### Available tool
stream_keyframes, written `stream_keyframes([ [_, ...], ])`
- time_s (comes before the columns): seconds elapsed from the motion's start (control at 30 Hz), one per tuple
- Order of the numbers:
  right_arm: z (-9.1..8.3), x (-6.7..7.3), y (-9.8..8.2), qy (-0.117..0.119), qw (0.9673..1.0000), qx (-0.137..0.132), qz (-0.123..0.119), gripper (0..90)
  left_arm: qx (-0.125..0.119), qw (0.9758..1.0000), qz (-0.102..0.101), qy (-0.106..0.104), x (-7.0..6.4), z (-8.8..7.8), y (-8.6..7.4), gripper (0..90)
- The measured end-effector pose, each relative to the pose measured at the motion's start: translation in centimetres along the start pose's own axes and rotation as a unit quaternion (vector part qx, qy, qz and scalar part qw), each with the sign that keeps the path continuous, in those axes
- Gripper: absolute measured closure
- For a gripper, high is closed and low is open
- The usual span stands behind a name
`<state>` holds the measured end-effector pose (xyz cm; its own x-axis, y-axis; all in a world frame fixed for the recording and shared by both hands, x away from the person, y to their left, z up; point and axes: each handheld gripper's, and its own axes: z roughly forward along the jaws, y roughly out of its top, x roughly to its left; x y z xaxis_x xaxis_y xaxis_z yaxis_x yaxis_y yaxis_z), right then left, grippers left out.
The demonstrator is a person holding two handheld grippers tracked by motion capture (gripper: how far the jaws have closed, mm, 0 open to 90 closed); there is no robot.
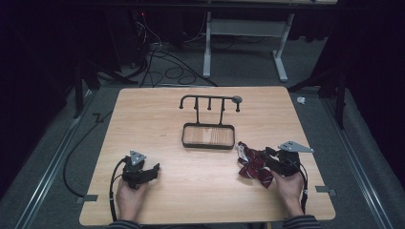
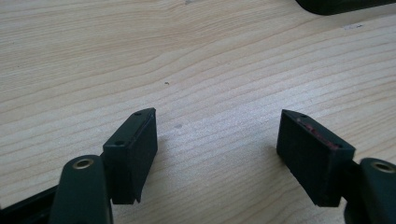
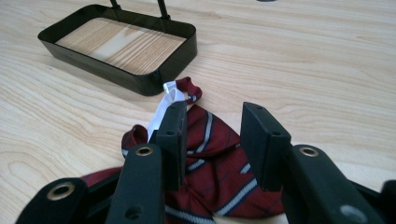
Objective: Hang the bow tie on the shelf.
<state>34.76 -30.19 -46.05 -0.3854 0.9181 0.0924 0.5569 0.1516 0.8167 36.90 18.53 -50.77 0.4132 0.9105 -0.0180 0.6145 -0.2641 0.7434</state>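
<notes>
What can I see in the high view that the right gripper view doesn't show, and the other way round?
High view alone: the left gripper resting on the table with nothing between its jaws, the rack's hooked top bar above the tray, the person's hands, and the floor cables. Right gripper view alone: close detail of the bow tie's grey stripes and its white strap, with the right gripper straddling the cloth. Both share the tray, the bow tie, the right gripper and the wooden table.
</notes>
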Motion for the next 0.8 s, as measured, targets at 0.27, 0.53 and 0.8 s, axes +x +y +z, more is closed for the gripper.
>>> stream_keyframes([
  [0.27, 1.1, 0.3, 1.6, 0.008, 0.9999, 0.01, -0.006, 63.8, 0.001, 1.0, -0.001, -0.002, 0.1, 0.0, 0.0, 29.3],
  [0.53, 2.7, 0.7, 3.0, 0.014, 0.9993, 0.03, -0.02, 64.5, -0.002, 1.0, -0.002, -0.002, 0.1, 0.0, 0.0, 29.3],
  [0.8, 4.3, 1.0, 3.5, 0.017, 0.9981, 0.053, -0.027, 65.0, 0.0, 1.0, -0.003, -0.004, 0.1, 0.0, 0.0, 29.3],
])
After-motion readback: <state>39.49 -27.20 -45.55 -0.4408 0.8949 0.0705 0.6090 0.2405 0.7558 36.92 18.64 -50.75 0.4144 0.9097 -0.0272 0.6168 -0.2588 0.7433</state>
